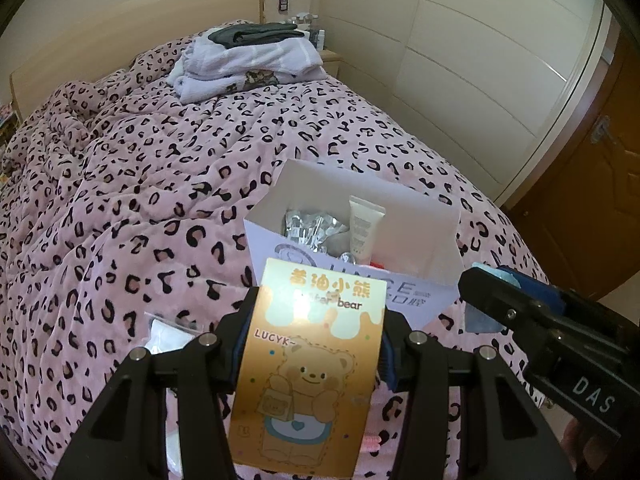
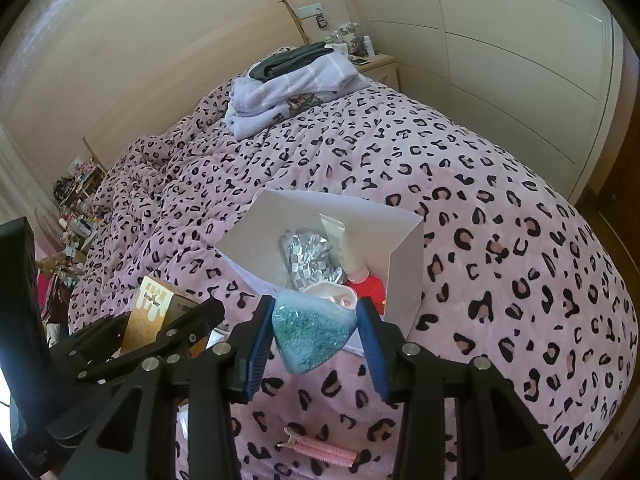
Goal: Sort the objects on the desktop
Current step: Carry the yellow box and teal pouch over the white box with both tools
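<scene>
Two grippers loaded. Left wrist view: left gripper [image 1: 310,354] clamped on the bear card [image 1: 310,364], just short of the white box [image 1: 416,236] on the bed [image 1: 160,184]. Right wrist view: right gripper [image 2: 316,340] pinching a teal glitter pouch [image 2: 314,330] by the box rim.

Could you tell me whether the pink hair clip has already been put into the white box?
No, the pink hair clip lies on the leopard-print blanket, in front of the white box.
</scene>
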{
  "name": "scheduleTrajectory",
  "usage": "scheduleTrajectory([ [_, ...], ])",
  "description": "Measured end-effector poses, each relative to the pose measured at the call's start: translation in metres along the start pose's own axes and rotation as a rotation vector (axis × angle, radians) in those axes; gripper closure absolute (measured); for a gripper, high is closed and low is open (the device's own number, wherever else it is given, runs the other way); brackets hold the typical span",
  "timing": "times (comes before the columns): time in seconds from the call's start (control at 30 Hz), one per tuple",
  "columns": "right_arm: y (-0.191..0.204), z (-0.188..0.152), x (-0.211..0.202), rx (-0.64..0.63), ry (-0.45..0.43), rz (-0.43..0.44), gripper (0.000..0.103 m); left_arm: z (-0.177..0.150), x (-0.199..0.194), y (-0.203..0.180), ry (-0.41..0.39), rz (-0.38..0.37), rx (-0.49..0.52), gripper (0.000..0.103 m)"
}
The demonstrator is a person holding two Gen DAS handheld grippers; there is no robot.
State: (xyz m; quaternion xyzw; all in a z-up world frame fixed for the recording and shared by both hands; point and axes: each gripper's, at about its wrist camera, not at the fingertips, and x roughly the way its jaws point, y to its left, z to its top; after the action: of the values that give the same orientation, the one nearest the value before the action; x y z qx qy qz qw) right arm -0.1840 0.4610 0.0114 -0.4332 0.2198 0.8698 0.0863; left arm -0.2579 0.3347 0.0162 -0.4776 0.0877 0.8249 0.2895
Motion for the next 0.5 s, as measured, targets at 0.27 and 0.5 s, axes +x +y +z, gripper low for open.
scheduleTrajectory([
  [0.27, -0.002, 0.028, 0.009, -0.001, -0.022, 0.016, 0.061, 0.041, 0.007, 0.013, -0.015, -0.098, -0.023, 0.053],
  [0.5, -0.006, 0.060, 0.026, 0.006, -0.049, 0.020, 0.061, 0.085, 0.033, 0.018, -0.001, -0.214, -0.058, 0.053],
])
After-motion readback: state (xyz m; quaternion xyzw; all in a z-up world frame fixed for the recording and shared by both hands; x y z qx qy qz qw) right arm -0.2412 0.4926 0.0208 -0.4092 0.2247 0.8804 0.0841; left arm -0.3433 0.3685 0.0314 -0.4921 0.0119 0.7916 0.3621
